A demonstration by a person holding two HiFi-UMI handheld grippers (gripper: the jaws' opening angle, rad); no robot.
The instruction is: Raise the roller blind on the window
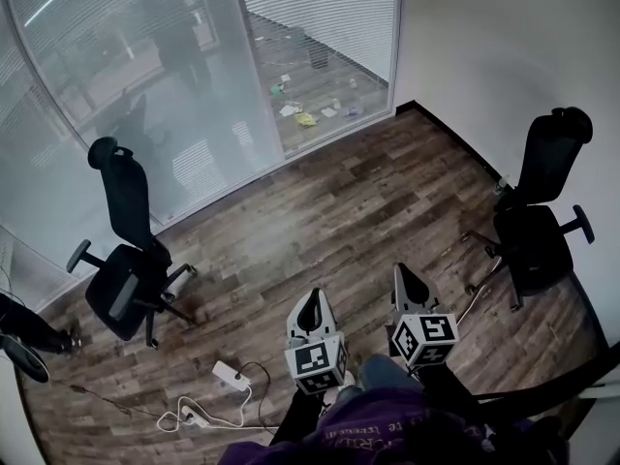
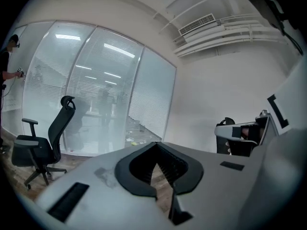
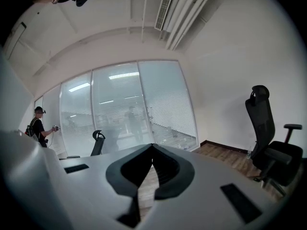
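Note:
The window wall curves across the far side of the room. Its right pane carries a slatted blind that hangs part way down; the same blind shows in the right gripper view and again in the left gripper view. My left gripper and right gripper hover side by side over the wooden floor, well short of the glass, both pointing towards it. Each has its jaws closed tip to tip with nothing between them: the left gripper and the right gripper are both shut.
A black office chair stands left by the glass, another chair right by the white wall. A white power strip with cables lies on the floor near my feet. A person stands at the far left by the glass.

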